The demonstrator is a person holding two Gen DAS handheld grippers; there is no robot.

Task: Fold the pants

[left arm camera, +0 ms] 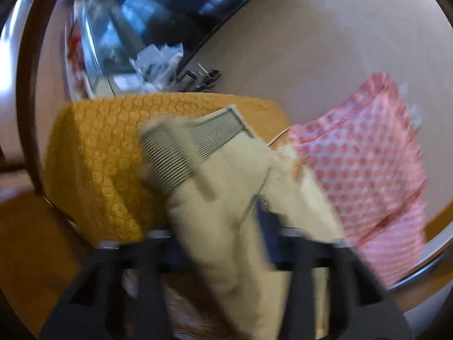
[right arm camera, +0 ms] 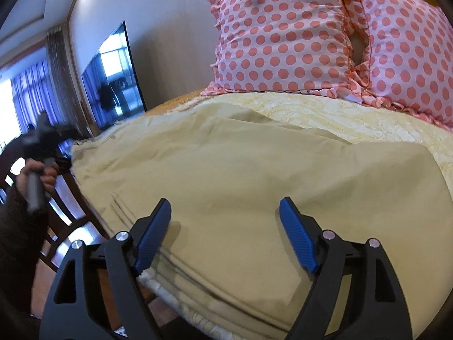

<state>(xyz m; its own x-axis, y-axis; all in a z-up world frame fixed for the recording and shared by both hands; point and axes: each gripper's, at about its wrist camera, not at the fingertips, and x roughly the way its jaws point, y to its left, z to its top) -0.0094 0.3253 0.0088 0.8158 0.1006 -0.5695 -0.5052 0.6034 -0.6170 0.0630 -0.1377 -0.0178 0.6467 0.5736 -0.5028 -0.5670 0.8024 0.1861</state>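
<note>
The beige pants [right arm camera: 240, 175] lie spread on the bed, folded flat, in the right wrist view. My right gripper [right arm camera: 225, 206] is open just above their near part, empty. In the blurred left wrist view my left gripper [left arm camera: 254, 221] is shut on the pants [left arm camera: 226, 212]; the cloth with its striped grey waistband [left arm camera: 184, 153] bunches up between the fingers. The left gripper also shows at the far left of the right wrist view [right arm camera: 61, 138], at the pants' far end.
Two pink polka-dot pillows [right arm camera: 283, 36] stand at the head of the bed on a yellow patterned bedspread [right arm camera: 354, 113]. A television [right arm camera: 116, 76] hangs on the wall. An orange patterned cover [left arm camera: 99, 155] and a wooden chair [right arm camera: 65, 204] are beside the bed.
</note>
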